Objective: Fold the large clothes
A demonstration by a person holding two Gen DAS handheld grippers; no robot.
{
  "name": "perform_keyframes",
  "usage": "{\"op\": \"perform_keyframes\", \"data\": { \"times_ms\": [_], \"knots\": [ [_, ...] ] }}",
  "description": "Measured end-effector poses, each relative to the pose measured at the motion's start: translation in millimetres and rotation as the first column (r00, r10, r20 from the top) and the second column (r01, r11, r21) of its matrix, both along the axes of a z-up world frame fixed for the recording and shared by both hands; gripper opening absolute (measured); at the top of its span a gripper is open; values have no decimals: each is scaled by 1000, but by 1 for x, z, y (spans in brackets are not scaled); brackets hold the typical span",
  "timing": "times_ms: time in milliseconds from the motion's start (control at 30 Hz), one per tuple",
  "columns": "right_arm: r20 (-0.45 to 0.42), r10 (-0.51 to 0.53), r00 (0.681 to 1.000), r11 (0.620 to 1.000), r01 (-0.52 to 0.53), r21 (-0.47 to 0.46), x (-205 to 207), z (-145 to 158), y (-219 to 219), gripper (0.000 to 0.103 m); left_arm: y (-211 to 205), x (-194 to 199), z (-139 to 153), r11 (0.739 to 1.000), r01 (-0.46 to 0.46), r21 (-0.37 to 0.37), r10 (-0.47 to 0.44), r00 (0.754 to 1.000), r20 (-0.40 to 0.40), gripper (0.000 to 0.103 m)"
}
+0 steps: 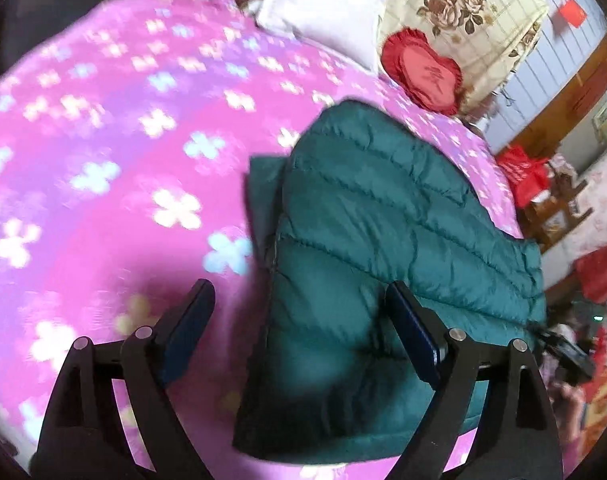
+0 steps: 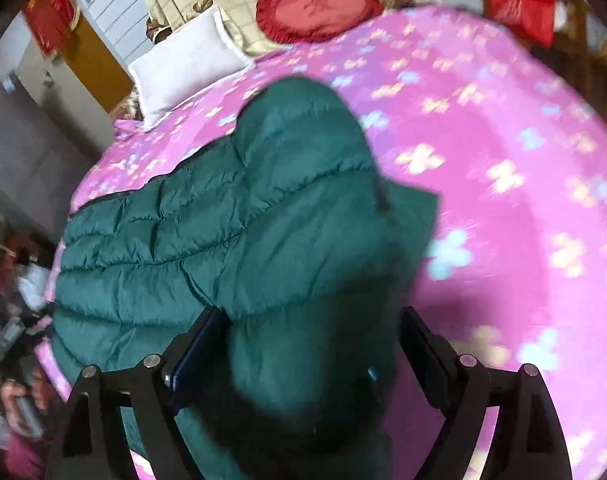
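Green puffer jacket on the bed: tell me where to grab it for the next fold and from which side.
Grip the green puffer jacket at its near edge, one gripper toward each end, coming down from above on the near side. It lies flat on the pink bedspread, and that thick quilted edge sits right under both open grippers.

A pink bedspread (image 1: pixel 103 184) with pale flower prints fills the ground ahead of the tool, and beyond it at the far edge lie a white pillow (image 1: pixel 323 20) and a red frilled heart cushion (image 1: pixel 423 72) against a cream rose-patterned cloth (image 1: pixel 463 12), red bags (image 1: pixel 521 174) off right.
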State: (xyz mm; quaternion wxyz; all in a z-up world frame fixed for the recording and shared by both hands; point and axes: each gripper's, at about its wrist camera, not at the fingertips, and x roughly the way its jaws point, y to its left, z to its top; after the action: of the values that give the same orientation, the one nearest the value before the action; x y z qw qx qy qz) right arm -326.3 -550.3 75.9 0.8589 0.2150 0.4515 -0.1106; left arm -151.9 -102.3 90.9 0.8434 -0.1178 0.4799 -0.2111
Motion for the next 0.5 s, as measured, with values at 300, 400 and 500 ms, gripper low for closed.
{"op": "perform_keyframes", "data": {
  "times_ms": [300, 400, 500],
  "knots": [
    [159, 27, 987, 1000, -27, -6, -27, 52, 61, 88, -39, -52, 43, 983, 21, 182, -61, 974, 217, 87],
    [199, 26, 980, 1000, -27, 3, -21, 51, 98, 88, -57, -67, 45, 980, 28, 195, -77, 966, 248, 87],
    [230, 20, 973, 1000, -20, 0, -15, 46, 125, 88, -76, -76, 45, 981, 50, 186, -97, 962, 253, 87]
  ]
}}
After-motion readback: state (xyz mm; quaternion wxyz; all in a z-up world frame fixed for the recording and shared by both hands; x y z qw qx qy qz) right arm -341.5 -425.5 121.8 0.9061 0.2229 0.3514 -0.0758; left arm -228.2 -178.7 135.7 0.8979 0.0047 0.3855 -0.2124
